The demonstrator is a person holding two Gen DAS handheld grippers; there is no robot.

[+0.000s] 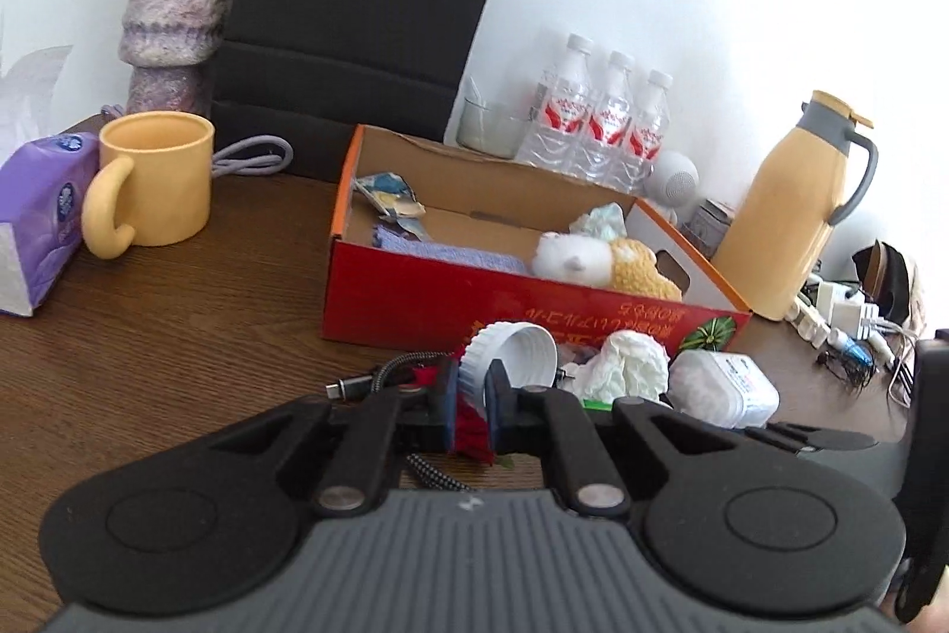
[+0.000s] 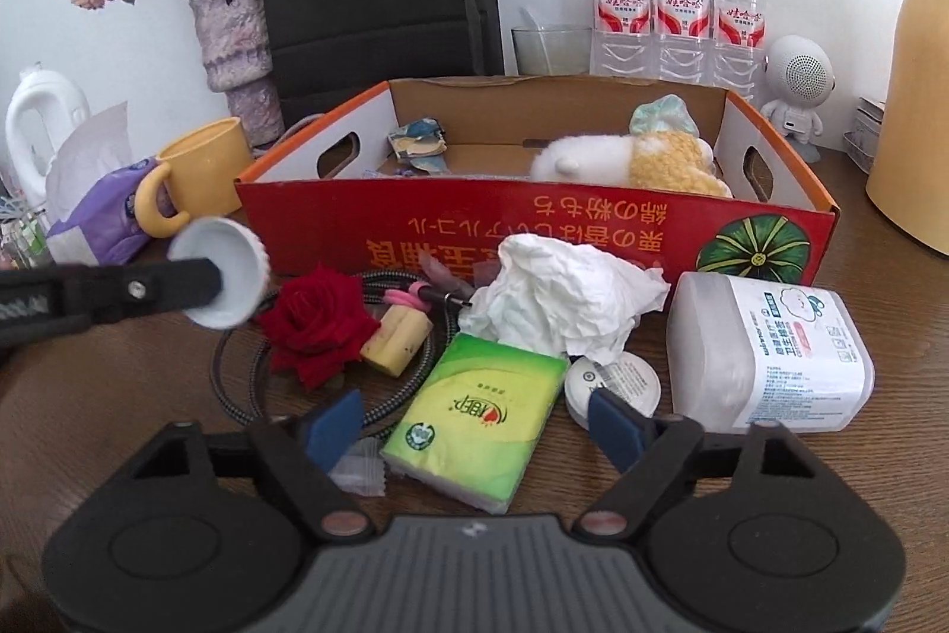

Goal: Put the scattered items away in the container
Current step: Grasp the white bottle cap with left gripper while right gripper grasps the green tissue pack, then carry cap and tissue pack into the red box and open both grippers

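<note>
Gripping the white dish [image 2: 228, 277] rim, left tongs [image 1: 473, 398] need lifting into the box [image 2: 534, 235] ahead; right tongs [image 2: 480, 422] gape around the tissue pack [image 2: 474, 419].

Partly hidden, as we see it:
- red rose [image 1: 471, 428]: mostly behind the left gripper's [image 1: 471, 395] pads in its own view.
- braided cable [image 2: 237, 372]: runs under the rose and the green tissue pack [image 2: 474, 422].
- yellow flask [image 2: 913, 99]: cut by the right view's edge.
- box lettering [image 2: 492, 232]: upside down, unread by us.
</note>
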